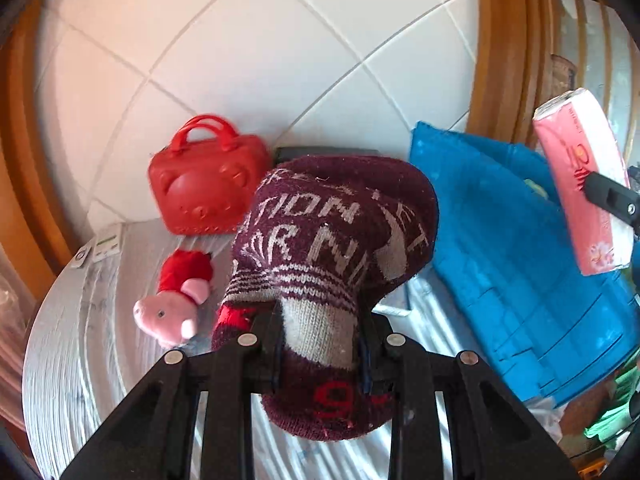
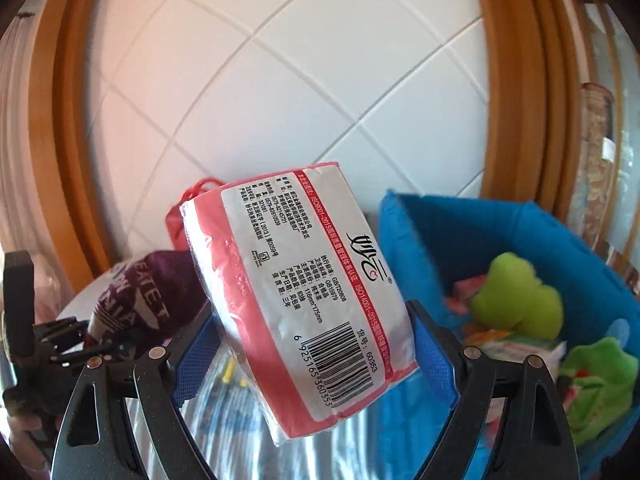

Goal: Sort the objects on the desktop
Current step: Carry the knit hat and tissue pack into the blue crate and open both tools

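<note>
Left hand-held gripper (image 1: 320, 344) clamped on maroon knit sock (image 1: 332, 248), raised above surface (image 1: 80, 340). Right hand-held gripper (image 2: 316, 344) grasping pink tissue pack (image 2: 296, 292); blue bin (image 2: 500, 232) just right of it.

Left gripper (image 1: 320, 344): black plastic linkage arms w/ slotted cutouts, round silver pivot pins, thin blue edging on fingers. Right gripper (image 2: 316, 352) was same black frame, w/ blue textured pads (image 2: 434, 354).
</note>
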